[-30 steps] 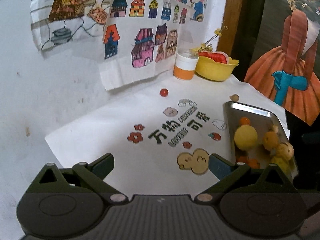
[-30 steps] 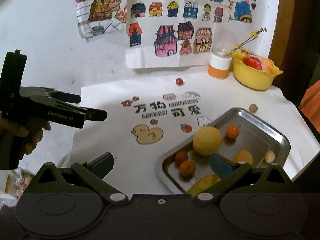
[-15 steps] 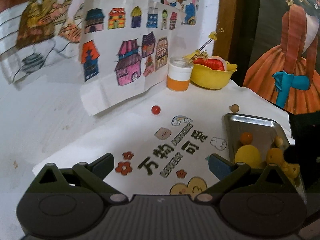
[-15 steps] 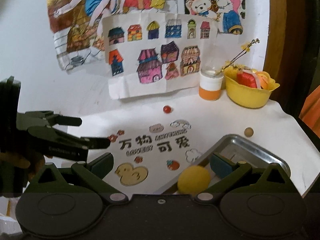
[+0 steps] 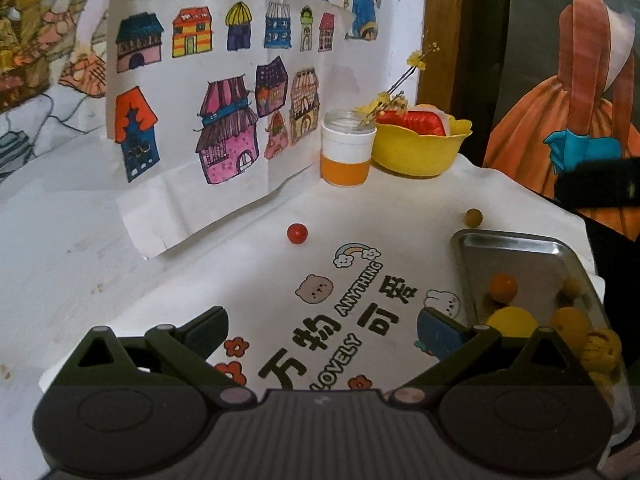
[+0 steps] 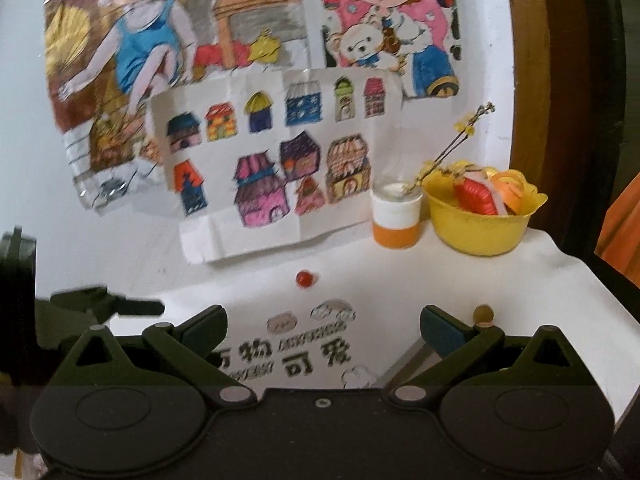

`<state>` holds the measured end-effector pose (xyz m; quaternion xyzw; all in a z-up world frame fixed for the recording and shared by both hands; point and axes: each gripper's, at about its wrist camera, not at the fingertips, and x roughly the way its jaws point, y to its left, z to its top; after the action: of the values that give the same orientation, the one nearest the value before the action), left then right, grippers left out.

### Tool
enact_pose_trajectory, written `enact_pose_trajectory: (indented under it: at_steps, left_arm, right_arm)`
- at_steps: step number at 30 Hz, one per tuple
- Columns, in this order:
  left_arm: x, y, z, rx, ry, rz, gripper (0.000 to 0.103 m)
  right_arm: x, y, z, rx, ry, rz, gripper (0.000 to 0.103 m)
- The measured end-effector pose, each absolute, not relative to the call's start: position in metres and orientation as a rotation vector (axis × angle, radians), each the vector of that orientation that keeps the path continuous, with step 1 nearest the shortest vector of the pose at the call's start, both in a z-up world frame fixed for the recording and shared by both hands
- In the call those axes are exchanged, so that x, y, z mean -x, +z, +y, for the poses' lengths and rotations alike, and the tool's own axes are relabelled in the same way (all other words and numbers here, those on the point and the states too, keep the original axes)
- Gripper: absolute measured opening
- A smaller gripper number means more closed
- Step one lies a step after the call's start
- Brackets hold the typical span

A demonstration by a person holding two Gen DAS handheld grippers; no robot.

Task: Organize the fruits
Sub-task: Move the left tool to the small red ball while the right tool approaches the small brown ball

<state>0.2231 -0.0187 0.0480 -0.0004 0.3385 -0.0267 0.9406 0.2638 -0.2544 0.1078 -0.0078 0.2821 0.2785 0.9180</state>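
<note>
White printed tablecloth (image 5: 248, 280), one steel tray (image 5: 516, 248) holding about six yellow-orange fruits, one red ball (image 5: 297, 233) and one olive ball (image 5: 473, 217) loose beyond tray, one yellow bowl (image 5: 420, 152), left gripper (image 5: 320, 330) and right gripper (image 6: 324, 326) both spread wide, empty.

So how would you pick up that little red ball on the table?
Pinch the small red ball across its middle, coming straight down from above with the open left gripper. It's round and could roll, with clear white tablecloth on all sides for the fingers.
</note>
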Motion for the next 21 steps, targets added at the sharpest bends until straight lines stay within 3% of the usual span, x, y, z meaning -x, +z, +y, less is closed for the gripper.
enact_pose_trajectory:
  at_steps: [7,21]
  left_arm:
    - [-0.256,0.036,-0.008,-0.018,-0.056,0.667,0.103]
    - [-0.335,0.003,0.011,0.015,-0.075,0.656,0.103]
  right_arm:
    - [-0.319,0.099,-0.264,-0.105,0.544,0.668,0.102]
    - [-0.429,0.028,-0.306,-0.396,0.293,0.894,0.102]
